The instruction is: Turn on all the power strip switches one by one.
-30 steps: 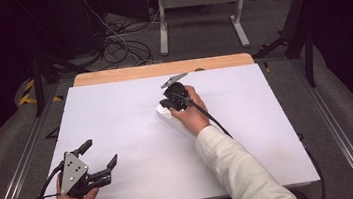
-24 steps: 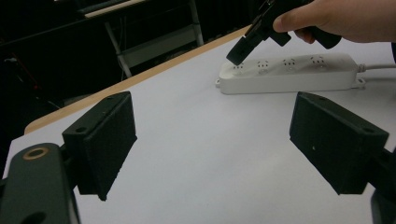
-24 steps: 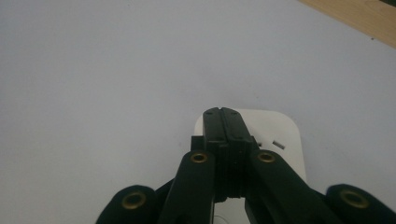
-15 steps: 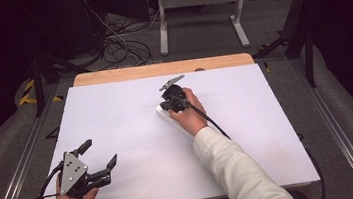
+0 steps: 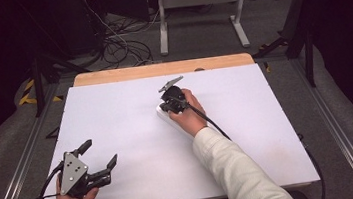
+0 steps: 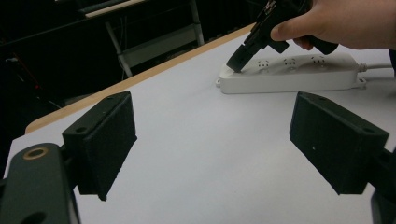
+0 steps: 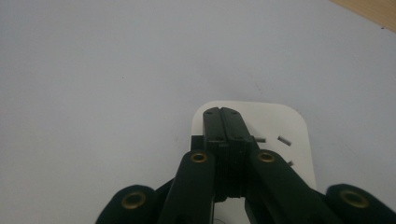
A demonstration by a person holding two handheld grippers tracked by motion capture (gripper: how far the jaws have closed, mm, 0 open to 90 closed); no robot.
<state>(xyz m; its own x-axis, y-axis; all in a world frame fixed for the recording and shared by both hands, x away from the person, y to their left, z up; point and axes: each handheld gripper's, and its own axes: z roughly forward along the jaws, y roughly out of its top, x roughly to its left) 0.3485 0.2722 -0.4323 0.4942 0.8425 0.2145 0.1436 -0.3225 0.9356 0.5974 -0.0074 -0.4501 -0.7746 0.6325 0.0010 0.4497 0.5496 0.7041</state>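
Dark floor surrounds the table [image 5: 116,116], whose white top carries a bare wooden strip along its far edge; beyond that strip lie a tangle of cables [image 5: 121,48] and the pale legs of a metal stand [image 5: 199,6].

On the white surface sits a white power strip [image 6: 289,72], long and low, with its cord leaving the end away from the right gripper's tips. Several sockets show along its top in the left gripper view, and in the right gripper view a few slots lie just right of the jaw tips. No brand, label or lettering can be read on it, nor anywhere else on the table.

A hand holds the right gripper [image 7: 223,114] tilted downward over the near-rounded end of the strip. Its jaws are clenched flat against each other with nothing between them, and their joined tips rest on or just above the strip's top face at that end; actual contact cannot be told for sure.

Well apart, near the table's front left corner, the left gripper [image 5: 99,155] is held by the other hand. Its jaws stand spread wide and empty, the bare white top between them, the power strip lying far beyond their tips.
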